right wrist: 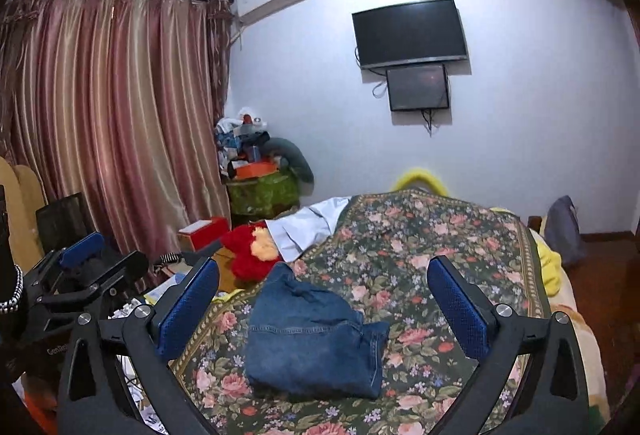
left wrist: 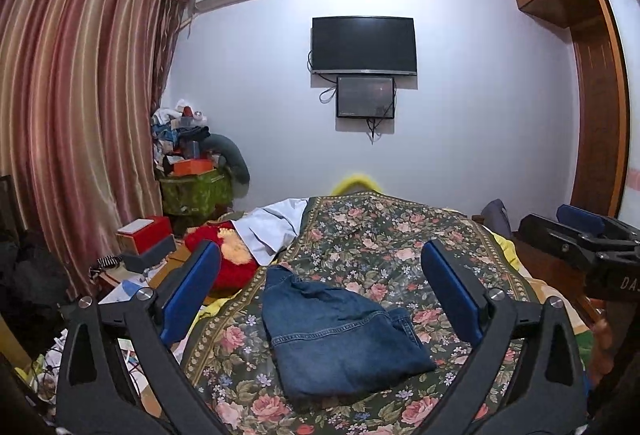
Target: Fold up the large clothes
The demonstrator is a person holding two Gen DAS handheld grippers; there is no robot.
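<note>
Garment: denim piece point(left wrist: 340, 331), looks like jeans or a denim jacket, already bundled into a rough rectangle; can't tell which from the seams alone.
Spot: lying on the floral bedspread point(left wrist: 400, 235), near the close end of the bed, a bit left of centre in the right wrist view.
Left gripper point(left wrist: 340, 291): fingers spread wide, nothing between the blue pads point(left wrist: 192, 291), hovering above the denim, not touching.
Right gripper point(right wrist: 324, 307): same deal, fingers wide apart and empty, held clear over the bundle.
Weight: probably on the heavy side for cloth, thick denim stacked in several layers.
Stiffness: soft enough to drape but holds a crease; folds likely stay put without much pressing.
Slip: coarse weave, should grip fine against textured pads, little chance of sliding out.
Fragility: none worth worrying about, tough fabric.
Where to grab: stitched hem edge at the right side of the bundle point(left wrist: 404, 319) looks best, thick seam gives a firm bite; other hand on the far top corner point(left wrist: 280, 271).
Watch out: pinching only the top layer probably peels the stack open; better to get under all the layers at once.
Nearby: red plush toy point(left wrist: 236, 259) and a white garment point(left wrist: 276, 227) just off the left edge of the bedspread, well clear of the denim.
</note>
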